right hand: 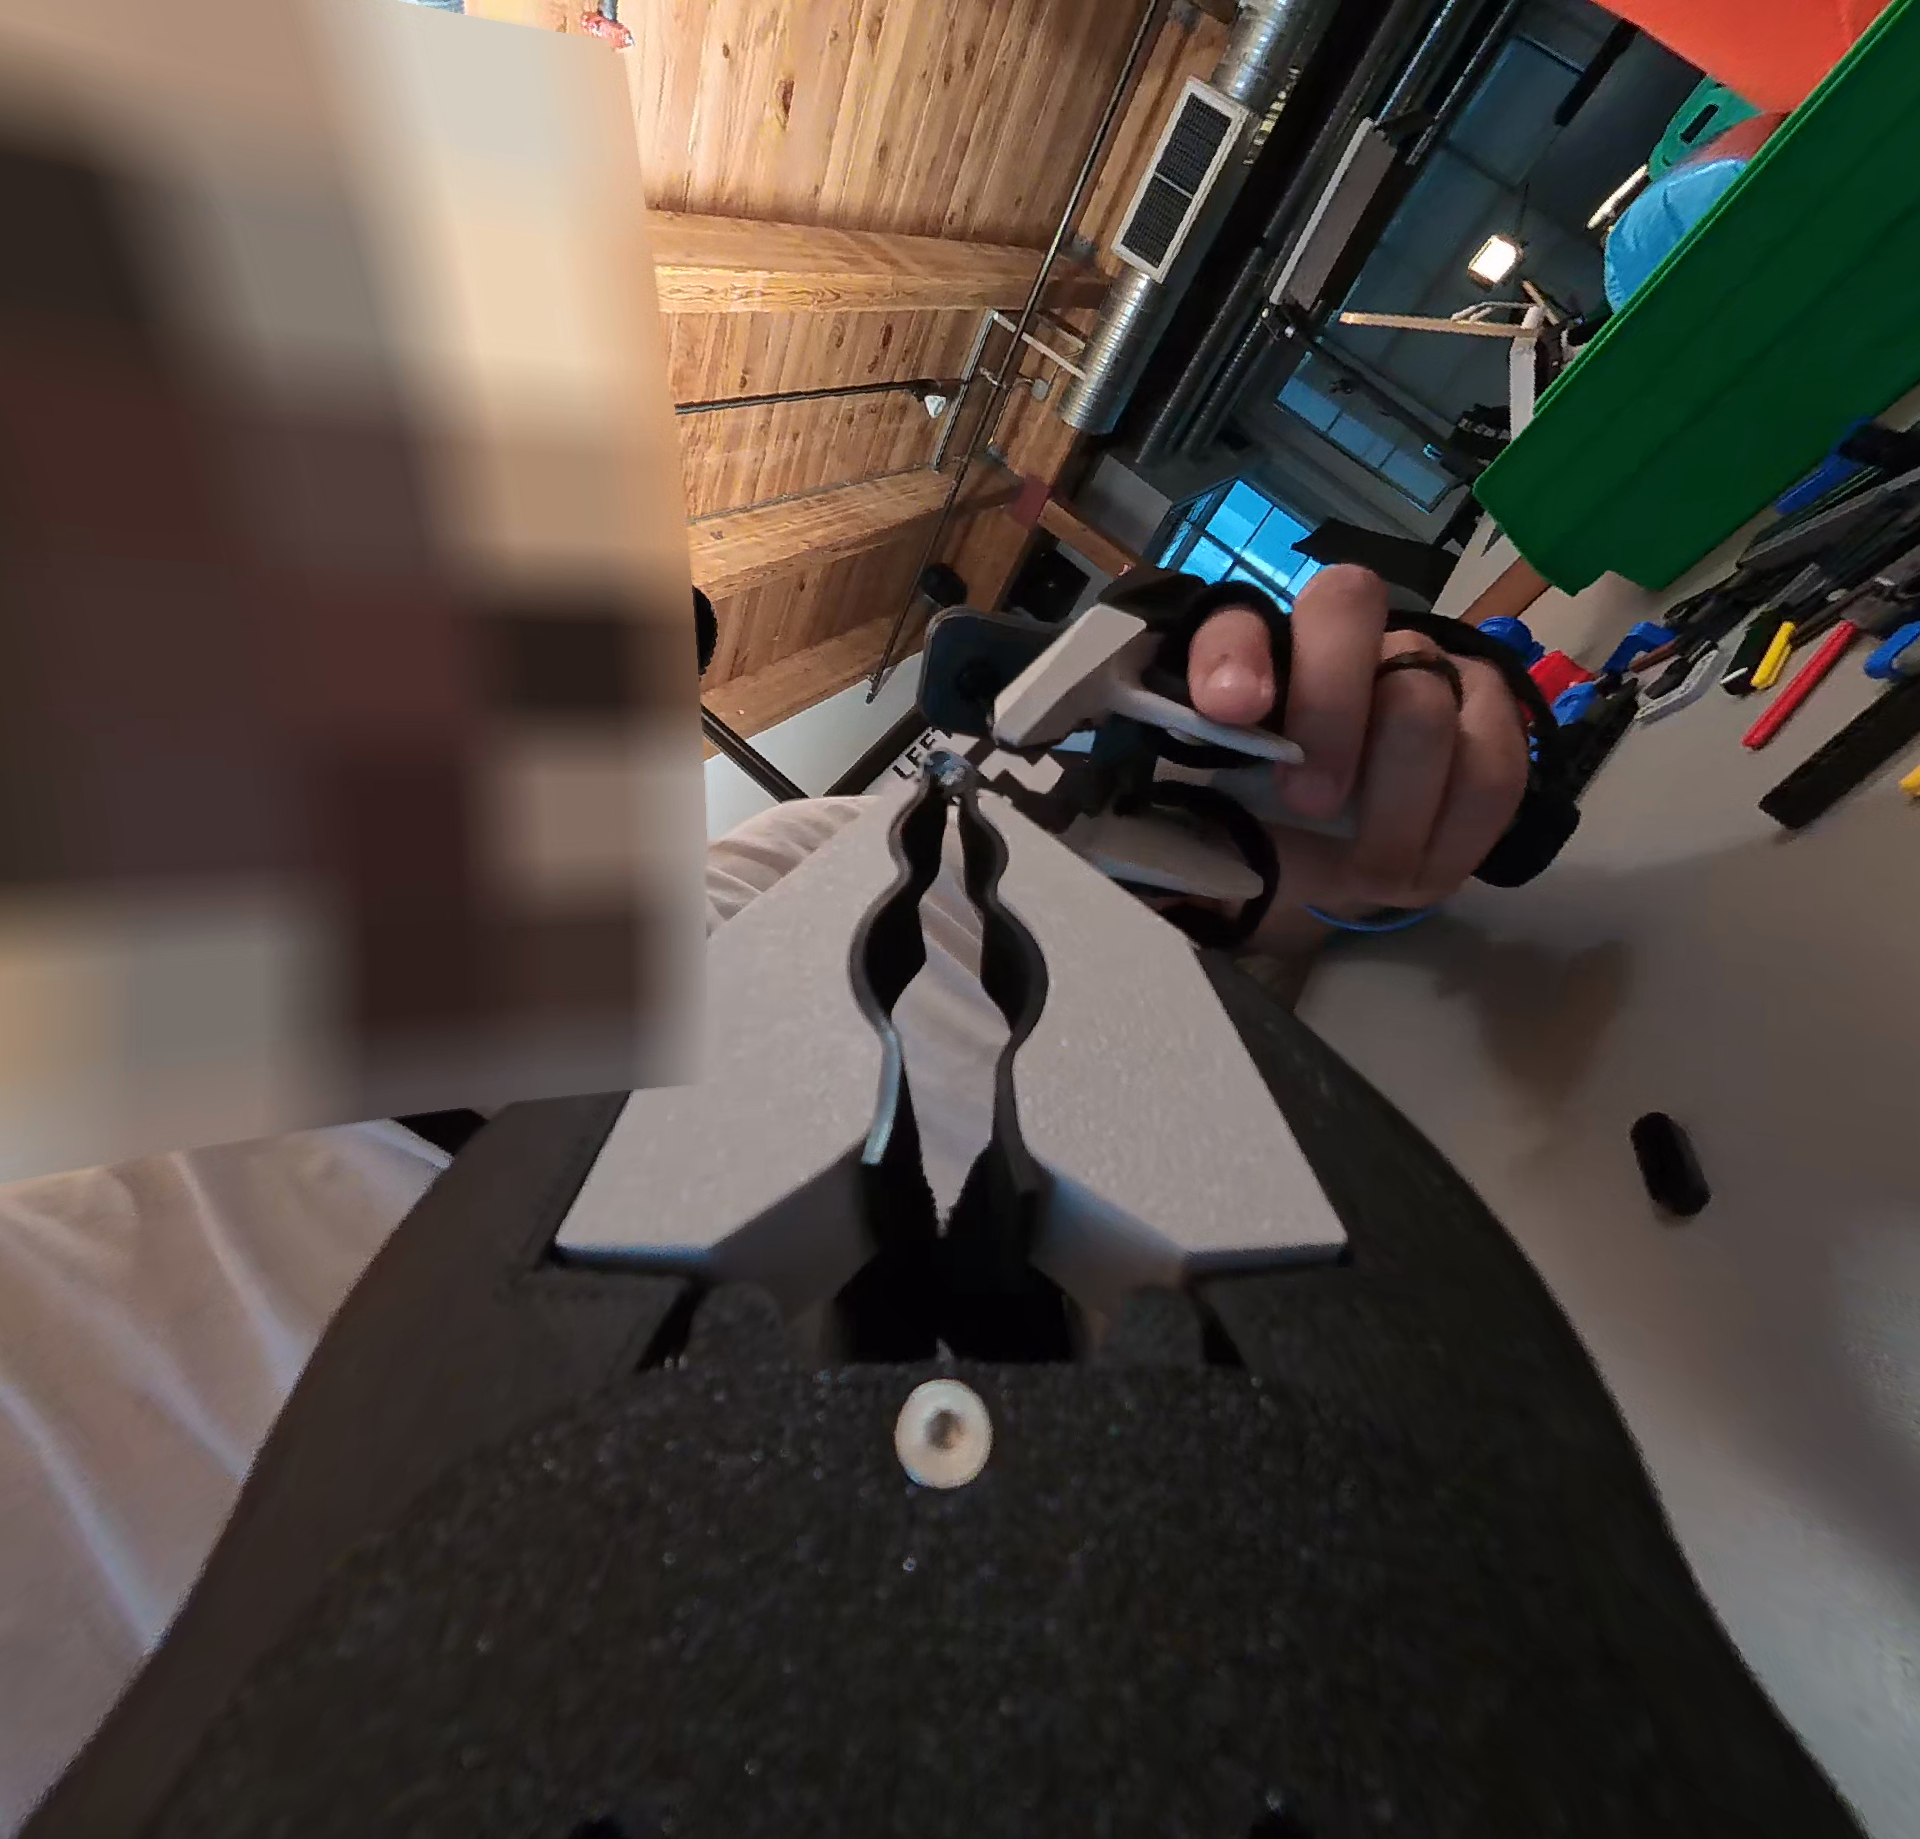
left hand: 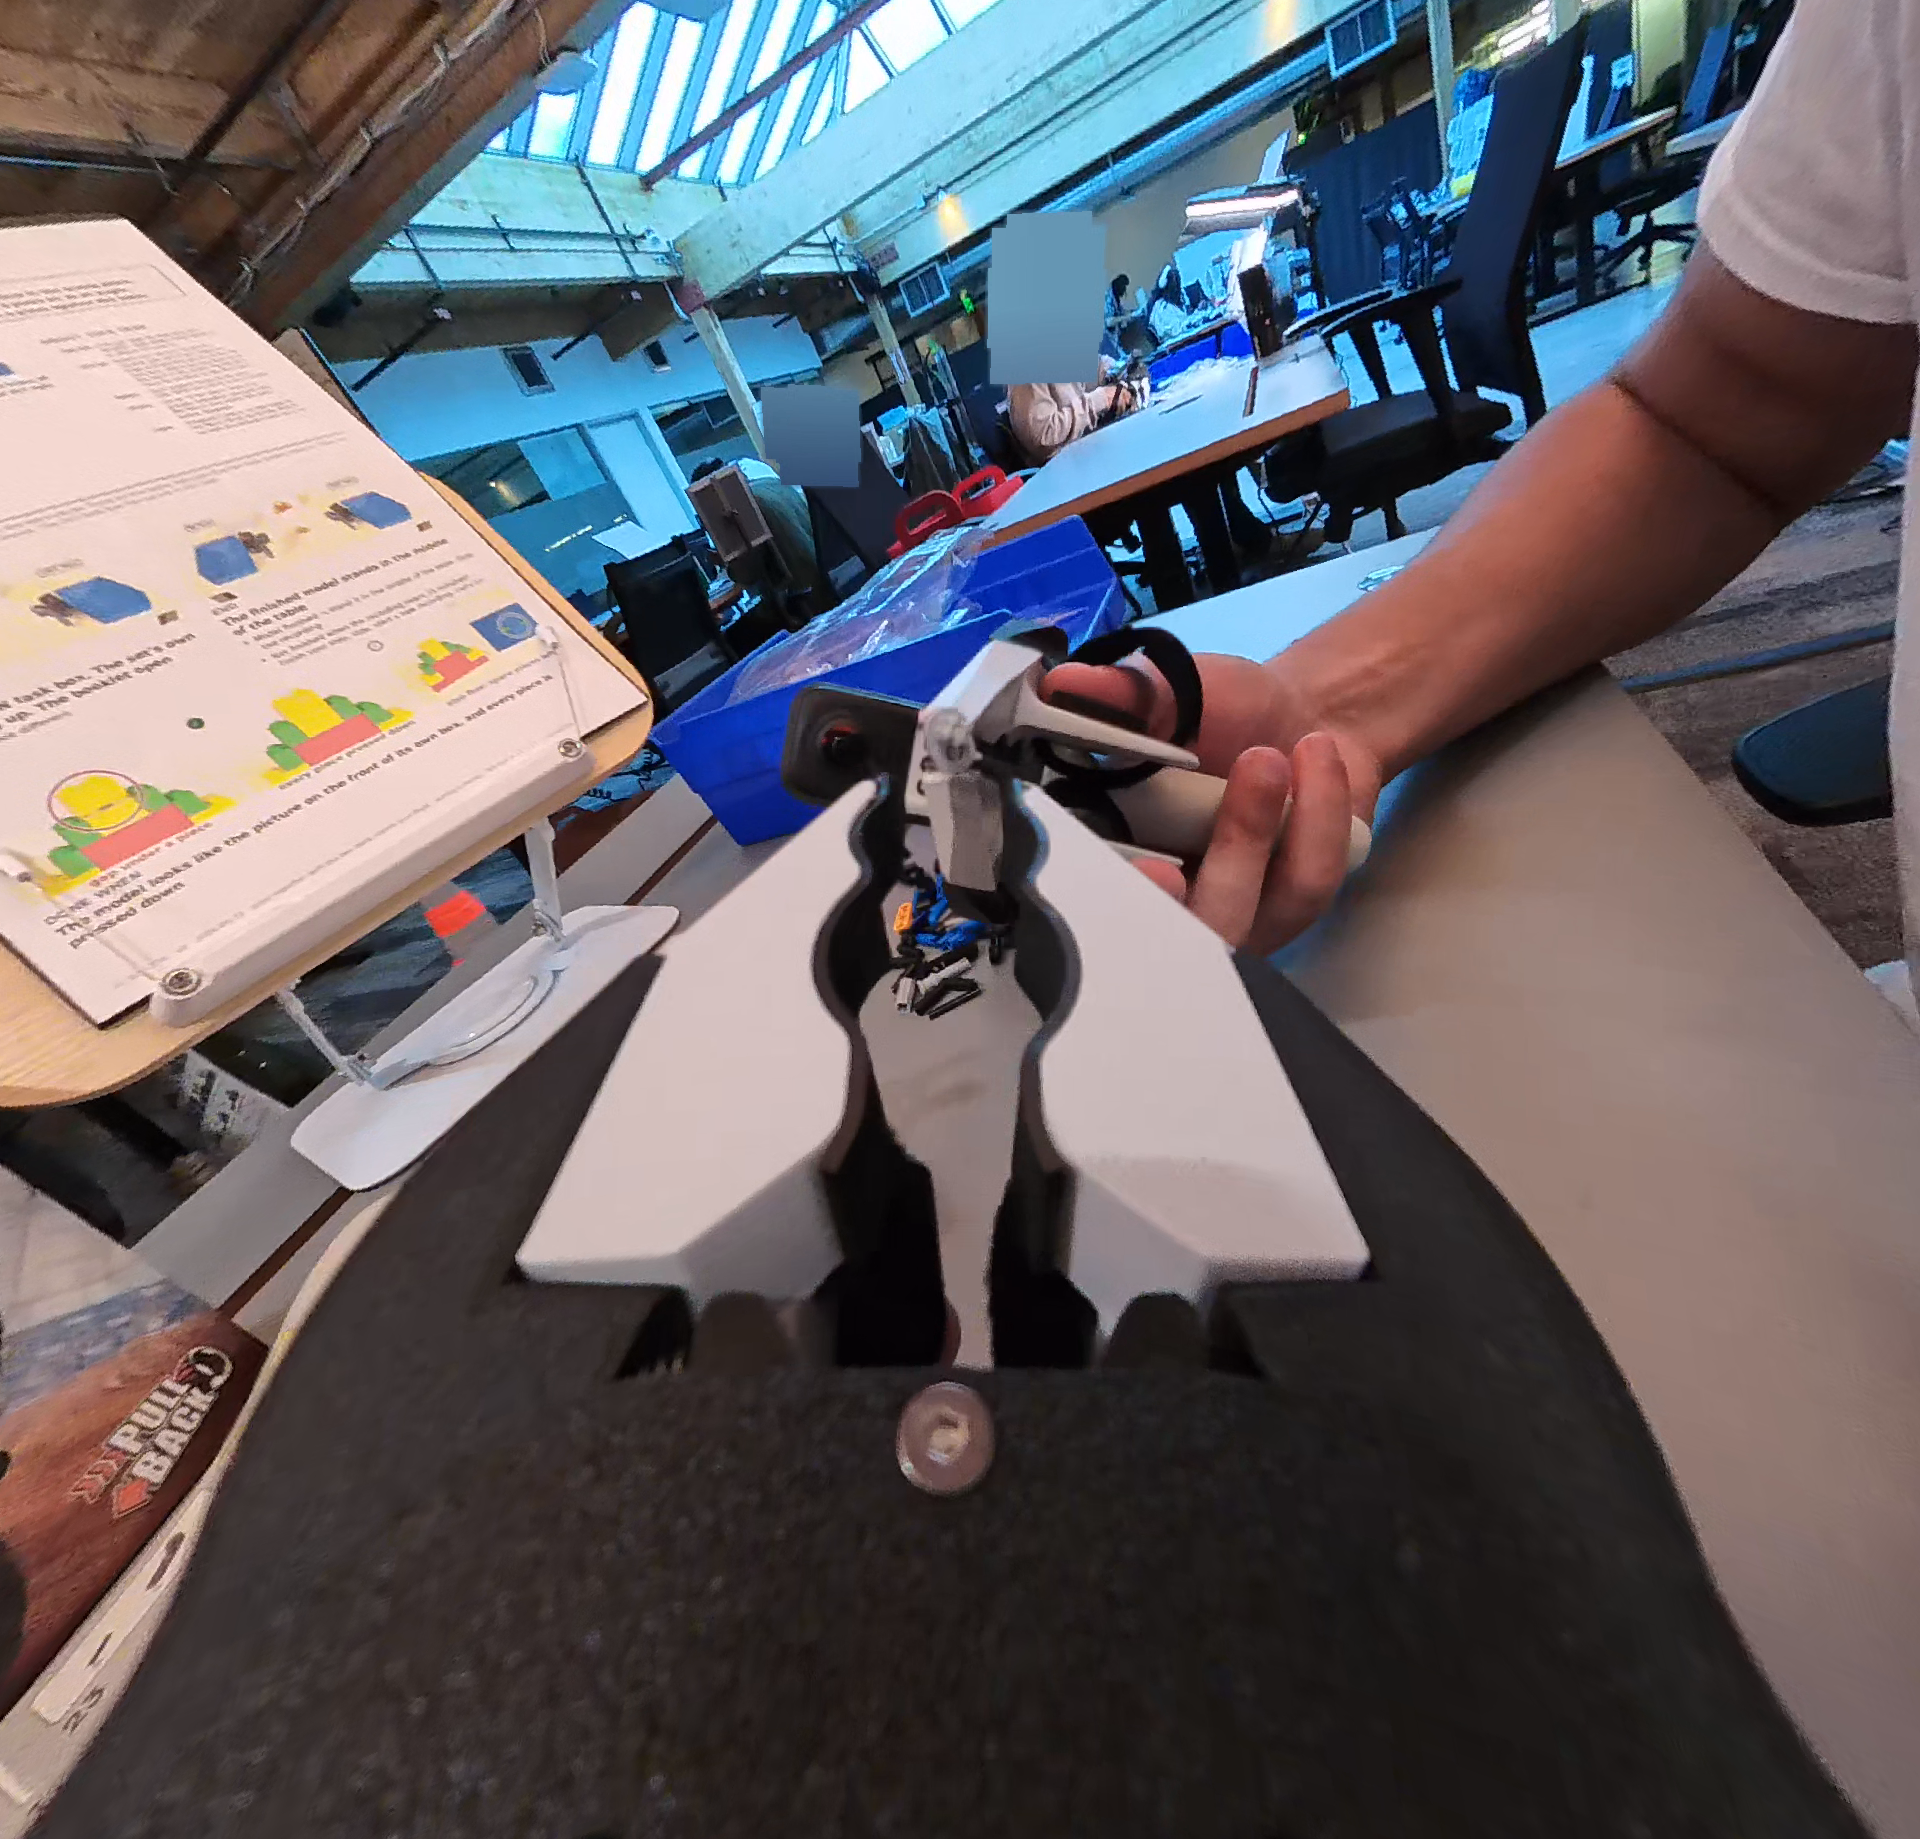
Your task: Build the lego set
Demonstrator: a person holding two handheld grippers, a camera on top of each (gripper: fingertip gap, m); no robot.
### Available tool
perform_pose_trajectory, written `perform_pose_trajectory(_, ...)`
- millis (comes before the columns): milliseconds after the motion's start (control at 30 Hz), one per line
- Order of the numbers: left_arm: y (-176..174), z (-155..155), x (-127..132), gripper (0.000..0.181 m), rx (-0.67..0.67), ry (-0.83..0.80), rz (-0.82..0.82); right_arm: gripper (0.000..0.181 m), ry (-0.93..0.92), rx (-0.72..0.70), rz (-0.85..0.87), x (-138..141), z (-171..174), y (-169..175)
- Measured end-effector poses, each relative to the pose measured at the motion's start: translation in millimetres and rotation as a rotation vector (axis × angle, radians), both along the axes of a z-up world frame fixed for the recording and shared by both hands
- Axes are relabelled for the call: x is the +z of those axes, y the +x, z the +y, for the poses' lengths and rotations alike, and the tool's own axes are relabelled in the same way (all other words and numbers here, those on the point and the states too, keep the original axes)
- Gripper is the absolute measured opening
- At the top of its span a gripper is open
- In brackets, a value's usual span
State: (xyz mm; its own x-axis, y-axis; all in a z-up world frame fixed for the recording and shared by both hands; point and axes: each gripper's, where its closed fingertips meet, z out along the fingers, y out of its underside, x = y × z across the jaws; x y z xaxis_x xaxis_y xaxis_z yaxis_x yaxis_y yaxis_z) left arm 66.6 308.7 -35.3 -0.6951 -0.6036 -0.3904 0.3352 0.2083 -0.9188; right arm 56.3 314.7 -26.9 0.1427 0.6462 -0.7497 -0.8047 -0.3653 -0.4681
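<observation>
In the right wrist view my right gripper (right hand: 940, 787) is nearly shut on a small grey piece (right hand: 951, 769) pinched at its tips. My left gripper (right hand: 1023, 750), held by a hand, meets it tip to tip. In the left wrist view my left gripper (left hand: 948, 802) has its jaws apart. The right gripper (left hand: 961, 781) reaches in from the far side with the small grey piece (left hand: 948, 747) just beyond my left tips. A pile of small black, blue and orange Lego pieces (left hand: 935, 968) lies on the grey table (left hand: 1558, 1062) below both grippers.
An instruction sheet on a stand (left hand: 260, 646) is at the left. A blue bin with plastic bags (left hand: 935, 667) is behind the grippers, and a Lego box (left hand: 125, 1457) at lower left. A loose black piece (right hand: 1670, 1176), long coloured pieces (right hand: 1797, 688) and a green bin (right hand: 1714, 335) show in the right wrist view. Both grippers' tips are close together, under 4 cm apart.
</observation>
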Motion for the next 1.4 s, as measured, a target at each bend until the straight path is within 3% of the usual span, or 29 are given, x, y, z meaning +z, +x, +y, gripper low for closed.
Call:
perform_pose_trajectory(33, 0.1, -1.0, -1.7, 0.016, 0.000, 0.010, 0.002, 0.002, -0.011, 0.005, -0.021, -2.9, 0.7, -2.2)
perform_pose_trajectory(467, -2.4, -4.0, -15.6, 0.006, -0.039, 0.066, 0.056, 0.005, -0.090, -0.004, -0.182, -18.4, 3.3, -5.1)
perform_pose_trajectory(933, 26.6, 8.1, -46.7, 0.006, 0.044, 0.096, 0.237, 0.006, -0.278, -0.171, -0.311, -50.7, 16.5, 24.9)
perform_pose_trajectory(1167, 30.6, 10.0, -52.6, 0.005, 0.105, 0.184, 0.187, 0.003, -0.306, -0.261, -0.466, -58.5, 17.9, 31.3)
perform_pose_trajectory(1400, 43.3, 18.9, -66.9, 0.005, 0.265, 0.365, 0.108, 0.003, -0.373, -0.446, -0.807, -71.5, 21.8, 42.8)
